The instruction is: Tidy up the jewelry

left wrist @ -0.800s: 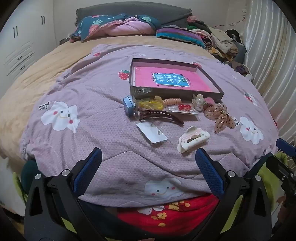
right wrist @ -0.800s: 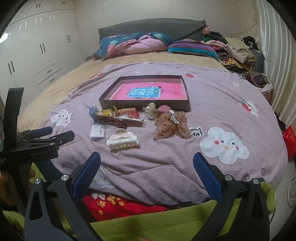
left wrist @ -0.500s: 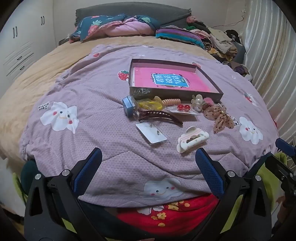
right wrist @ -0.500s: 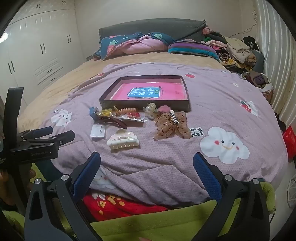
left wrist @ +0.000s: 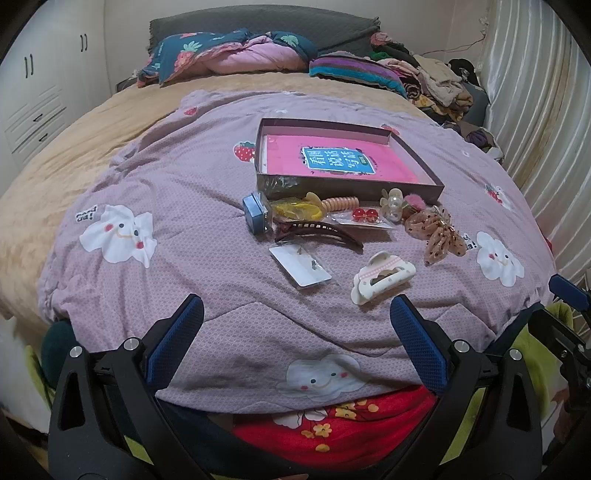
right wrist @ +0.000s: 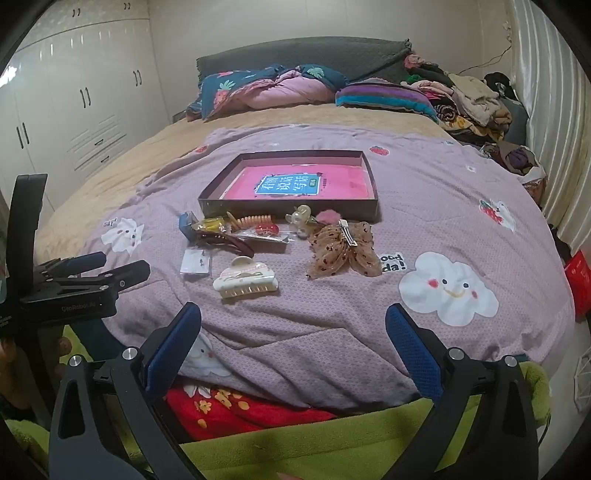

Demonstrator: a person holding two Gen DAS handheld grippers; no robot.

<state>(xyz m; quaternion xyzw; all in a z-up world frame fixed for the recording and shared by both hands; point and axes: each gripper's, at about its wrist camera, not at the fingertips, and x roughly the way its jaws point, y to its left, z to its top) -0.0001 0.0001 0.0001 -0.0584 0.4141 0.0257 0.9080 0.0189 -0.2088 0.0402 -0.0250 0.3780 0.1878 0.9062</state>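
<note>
Your left gripper (left wrist: pixel 295 325) and right gripper (right wrist: pixel 293 325) both gape empty, short of the cream plastic claw clip (left wrist: pixel 382 277) on the purple quilt (left wrist: pixel 184 266).

A wide bed (right wrist: pixel 110 184) with a dark grey headboard (right wrist: pixel 303 55) fills the room, white wardrobe doors (right wrist: pixel 74 110) lining the wall at its left edge, pale pleated curtains (right wrist: pixel 546 129) along its right edge, and a plain cream wall (right wrist: pixel 258 26) behind.
</note>
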